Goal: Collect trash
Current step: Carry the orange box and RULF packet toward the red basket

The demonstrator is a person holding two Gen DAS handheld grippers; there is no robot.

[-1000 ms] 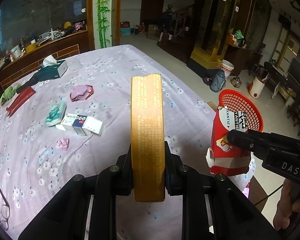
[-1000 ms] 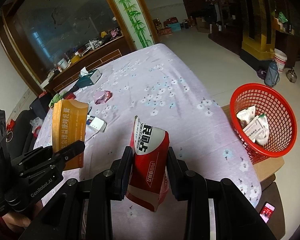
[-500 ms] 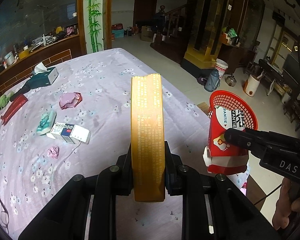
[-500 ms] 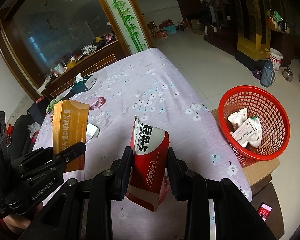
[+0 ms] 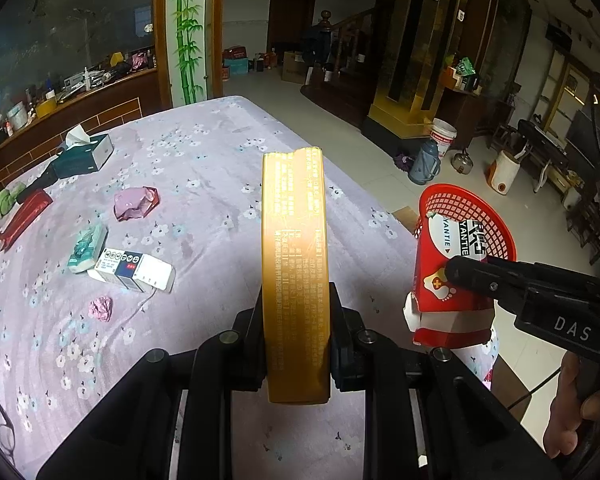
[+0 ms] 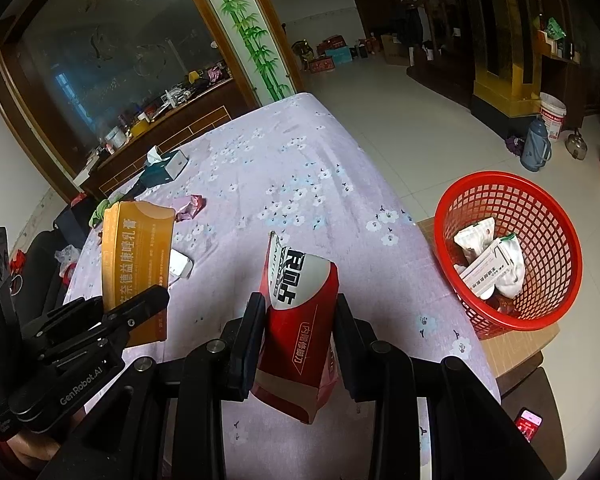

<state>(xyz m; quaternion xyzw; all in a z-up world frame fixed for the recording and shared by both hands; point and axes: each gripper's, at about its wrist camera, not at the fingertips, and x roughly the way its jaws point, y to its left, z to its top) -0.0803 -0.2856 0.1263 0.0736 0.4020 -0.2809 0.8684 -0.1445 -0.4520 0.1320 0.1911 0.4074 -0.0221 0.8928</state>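
**Both boxes held, basket closer**

I had the left gripper pinching the orange carton upright on its narrow edge, and the right gripper clamped on the torn red box, both above the floral tablecloth. Compared with a second earlier, the red mesh basket sat larger and nearer in the right view, with white packets inside. The medicine box and crumpled pink wrapper had stayed put.
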